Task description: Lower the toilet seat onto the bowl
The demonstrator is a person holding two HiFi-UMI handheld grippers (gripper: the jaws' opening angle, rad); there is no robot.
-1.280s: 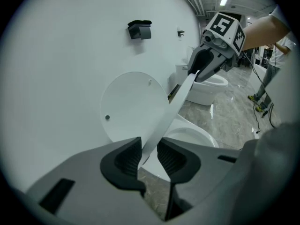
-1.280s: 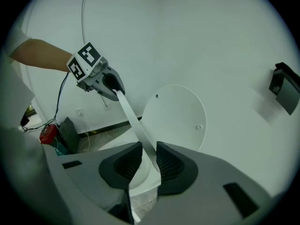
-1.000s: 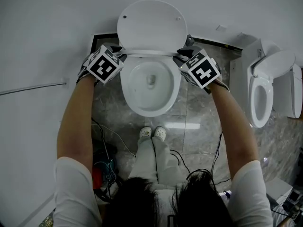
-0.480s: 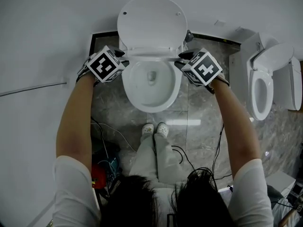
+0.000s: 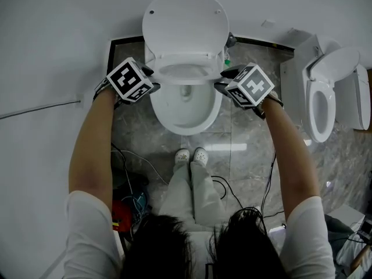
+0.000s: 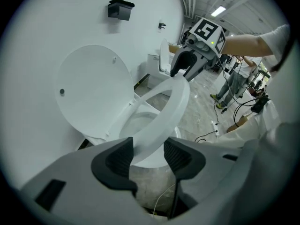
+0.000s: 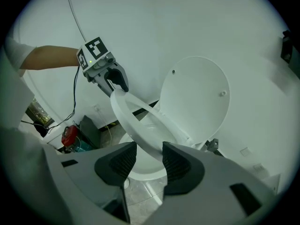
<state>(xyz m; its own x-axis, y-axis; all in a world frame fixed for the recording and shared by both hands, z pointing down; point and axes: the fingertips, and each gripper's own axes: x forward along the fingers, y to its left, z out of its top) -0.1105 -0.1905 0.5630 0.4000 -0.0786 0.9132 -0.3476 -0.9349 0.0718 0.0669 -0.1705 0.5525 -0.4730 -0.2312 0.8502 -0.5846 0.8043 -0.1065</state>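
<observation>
The white toilet seat (image 5: 160,68) hangs tilted, partway between the upright lid (image 5: 185,19) and the bowl (image 5: 185,124). My left gripper (image 5: 150,73) stands at the seat's left side, and my right gripper (image 5: 224,77) at its right side. In the left gripper view the seat rim (image 6: 168,111) passes between my left gripper's (image 6: 148,149) jaws, which are opening, their pads slackening off it. In the right gripper view the rim (image 7: 136,118) likewise runs between my right gripper's (image 7: 149,153) opening jaws. Each view shows the other gripper (image 6: 185,67) (image 7: 115,83) at the far rim.
A second toilet (image 5: 325,106) stands at the right on the marble floor. Cables (image 5: 264,190) and a red object (image 5: 119,217) lie near the person's feet (image 5: 192,156). A black box (image 6: 119,9) is fixed on the white wall behind the toilet.
The seat has swung down away from the lid. Both grippers have come toward me and downward with it.
</observation>
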